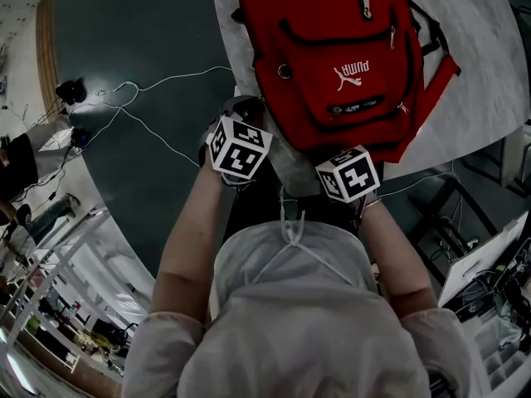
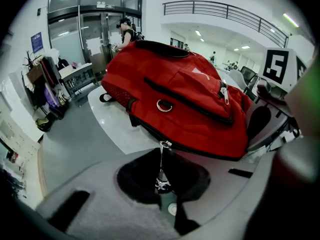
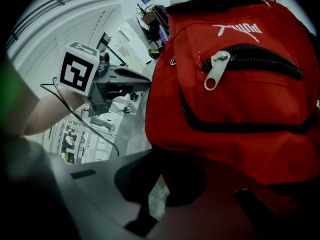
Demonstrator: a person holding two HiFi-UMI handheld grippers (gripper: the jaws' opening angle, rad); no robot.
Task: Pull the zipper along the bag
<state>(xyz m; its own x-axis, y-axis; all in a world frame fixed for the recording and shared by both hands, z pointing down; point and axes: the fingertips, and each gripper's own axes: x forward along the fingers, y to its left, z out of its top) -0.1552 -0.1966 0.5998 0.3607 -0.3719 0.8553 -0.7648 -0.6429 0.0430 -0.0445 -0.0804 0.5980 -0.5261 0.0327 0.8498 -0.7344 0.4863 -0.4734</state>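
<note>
The red backpack [image 1: 332,56] lay on the white table [image 1: 485,73], its bottom edge on the near side. At its near left corner the thin zipper pull [image 2: 161,166] was pinched taut between the closed jaws of the left gripper [image 2: 162,186]. Just to the right, the right gripper [image 3: 157,181] had its jaws nipped on the backpack's near edge

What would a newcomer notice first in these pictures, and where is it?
A red backpack lies on the white table, at the top of the head view. At its near edge, the left gripper is shut on a thin metal zipper pull.
</note>
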